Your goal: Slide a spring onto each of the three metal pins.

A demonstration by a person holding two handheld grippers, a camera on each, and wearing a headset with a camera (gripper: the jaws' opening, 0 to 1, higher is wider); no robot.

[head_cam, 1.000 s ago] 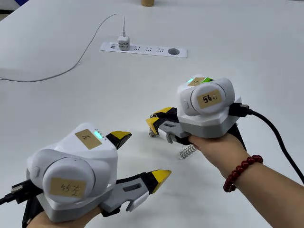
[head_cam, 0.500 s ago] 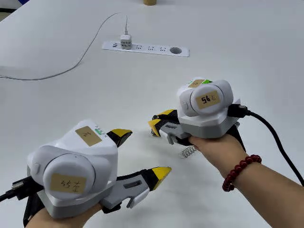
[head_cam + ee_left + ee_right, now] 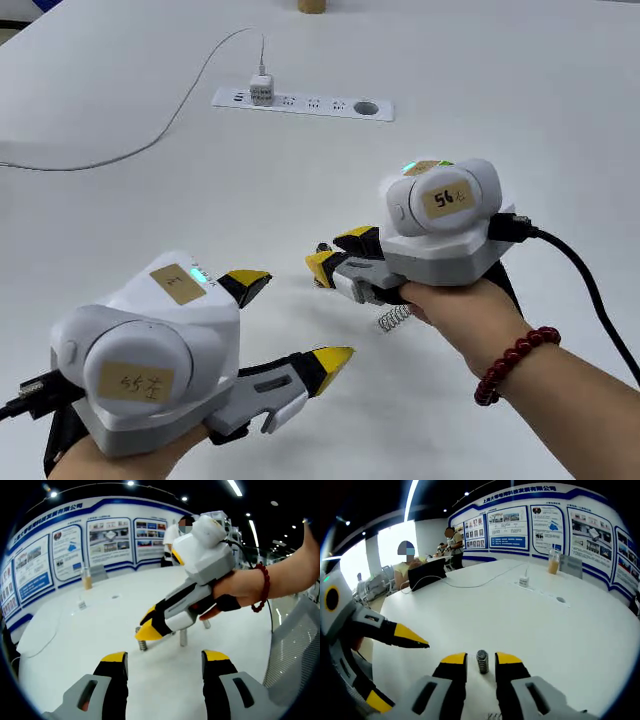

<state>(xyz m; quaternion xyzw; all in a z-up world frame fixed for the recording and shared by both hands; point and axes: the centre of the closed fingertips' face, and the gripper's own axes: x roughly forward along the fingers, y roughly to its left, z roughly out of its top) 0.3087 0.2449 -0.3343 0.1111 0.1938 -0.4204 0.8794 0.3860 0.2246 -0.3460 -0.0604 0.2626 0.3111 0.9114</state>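
In the left gripper view, a short metal pin wearing a spring [image 3: 142,645] stands on the white table, with two bare pins [image 3: 183,637] [image 3: 206,624] to its right. My right gripper [image 3: 147,627] reaches in above the sprung pin. Seen from the right gripper view, that spring [image 3: 482,661] sits between the yellow fingertips [image 3: 455,660] of my right gripper [image 3: 481,659]; the jaws are close together with a thin gap on each side. A loose spring [image 3: 395,318] lies under the right hand. My left gripper [image 3: 292,320] hangs open nearby, holding nothing.
A white power strip [image 3: 300,103] with a plugged charger [image 3: 261,90] and its cable [image 3: 150,140] lies at the far side of the table. A cup [image 3: 553,561] stands beyond it. People sit by a laptop [image 3: 426,572] at the table's far edge.
The right gripper has rolled a little and its tips have edged slightly left. The left gripper has dipped a touch lower.
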